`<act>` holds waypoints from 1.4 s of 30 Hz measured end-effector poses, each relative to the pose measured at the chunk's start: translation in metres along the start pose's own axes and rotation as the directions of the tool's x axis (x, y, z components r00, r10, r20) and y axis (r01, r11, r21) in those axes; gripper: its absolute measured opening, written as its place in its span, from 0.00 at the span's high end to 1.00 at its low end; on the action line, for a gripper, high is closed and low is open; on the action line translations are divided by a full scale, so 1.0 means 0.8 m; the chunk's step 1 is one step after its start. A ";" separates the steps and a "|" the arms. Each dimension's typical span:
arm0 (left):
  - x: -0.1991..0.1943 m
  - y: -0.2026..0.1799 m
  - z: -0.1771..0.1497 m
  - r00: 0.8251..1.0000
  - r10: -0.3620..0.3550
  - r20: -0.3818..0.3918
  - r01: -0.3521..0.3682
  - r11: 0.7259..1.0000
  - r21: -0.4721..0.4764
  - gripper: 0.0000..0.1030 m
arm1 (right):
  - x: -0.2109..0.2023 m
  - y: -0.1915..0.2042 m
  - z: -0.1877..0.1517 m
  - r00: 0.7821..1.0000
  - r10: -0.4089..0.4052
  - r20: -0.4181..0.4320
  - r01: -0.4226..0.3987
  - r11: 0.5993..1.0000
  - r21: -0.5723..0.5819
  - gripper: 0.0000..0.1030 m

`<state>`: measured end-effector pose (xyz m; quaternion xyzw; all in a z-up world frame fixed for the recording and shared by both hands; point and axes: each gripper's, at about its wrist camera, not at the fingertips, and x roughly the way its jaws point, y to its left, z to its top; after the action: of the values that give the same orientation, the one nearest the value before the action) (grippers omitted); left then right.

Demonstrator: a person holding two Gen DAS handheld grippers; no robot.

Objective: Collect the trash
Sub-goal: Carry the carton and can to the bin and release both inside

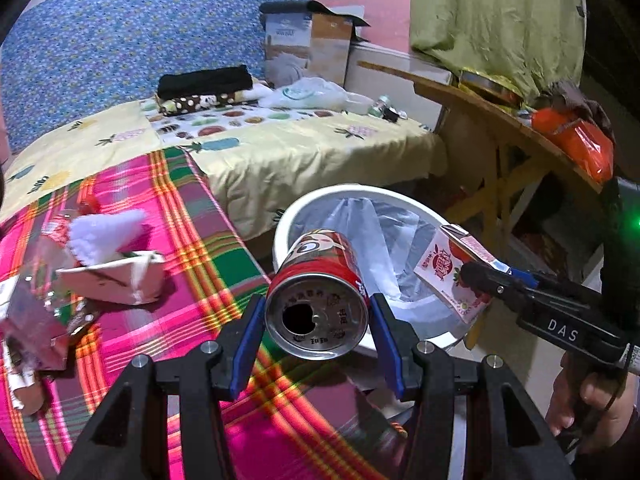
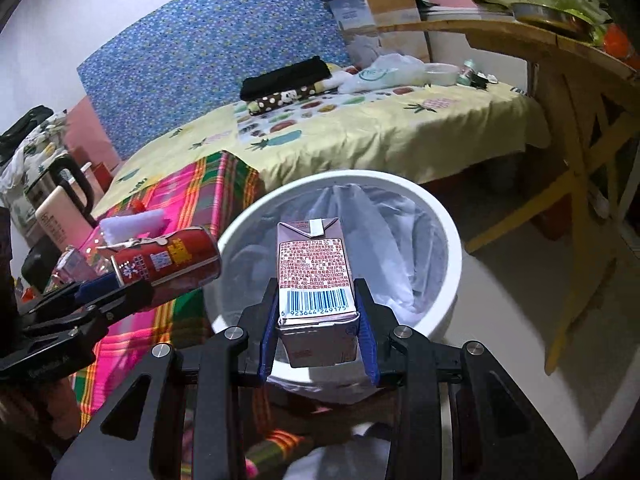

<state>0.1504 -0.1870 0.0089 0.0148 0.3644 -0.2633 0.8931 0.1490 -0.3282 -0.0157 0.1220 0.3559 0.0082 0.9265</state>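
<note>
My left gripper (image 1: 318, 316) is shut on a red drink can (image 1: 320, 292), held on its side at the near-left edge of a white trash bin (image 1: 284, 220) lined with a clear bag. My right gripper (image 2: 318, 312) is shut on a pink strawberry milk carton (image 2: 316, 276), held over the bin's (image 2: 452, 236) near rim. The carton (image 1: 452, 272) and right gripper (image 1: 472, 276) also show in the left wrist view, over the bin's right rim. The can (image 2: 168, 260) and left gripper (image 2: 108, 284) show in the right wrist view, left of the bin.
More trash lies on the pink plaid cloth (image 1: 192, 216): a crumpled white carton (image 1: 116, 280), tissue (image 1: 104, 236) and wrappers (image 1: 36, 312). A bed with a yellow sheet (image 1: 312, 148) is behind. A wooden table (image 1: 504, 120) stands right of the bin. A kettle (image 2: 60, 188) is far left.
</note>
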 end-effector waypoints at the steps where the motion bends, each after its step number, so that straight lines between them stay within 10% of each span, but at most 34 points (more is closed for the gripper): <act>1: 0.004 -0.001 0.000 1.000 -0.004 -0.009 0.004 1.000 0.001 0.48 | 0.002 -0.001 0.000 1.000 -0.005 -0.007 0.005 1.000 0.000 0.66; 27: 0.034 -0.008 0.011 0.998 -0.027 -0.050 0.027 1.000 -0.006 0.44 | 0.009 -0.012 0.000 0.999 -0.025 -0.047 0.025 1.000 -0.015 0.62; 32: 0.024 -0.003 0.007 0.999 -0.023 -0.045 0.022 1.000 -0.018 0.44 | 0.000 -0.006 0.001 0.999 -0.019 -0.026 0.019 1.000 -0.017 0.44; 42: -0.018 0.014 -0.013 1.000 0.005 -0.009 -0.005 0.999 -0.054 0.44 | -0.017 0.022 -0.002 1.000 0.028 -0.011 -0.029 0.998 -0.056 0.44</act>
<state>0.1407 -0.1686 0.0088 -0.0073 0.3754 -0.2511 0.8922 0.1390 -0.3120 -0.0041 0.1011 0.3584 0.0320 0.9275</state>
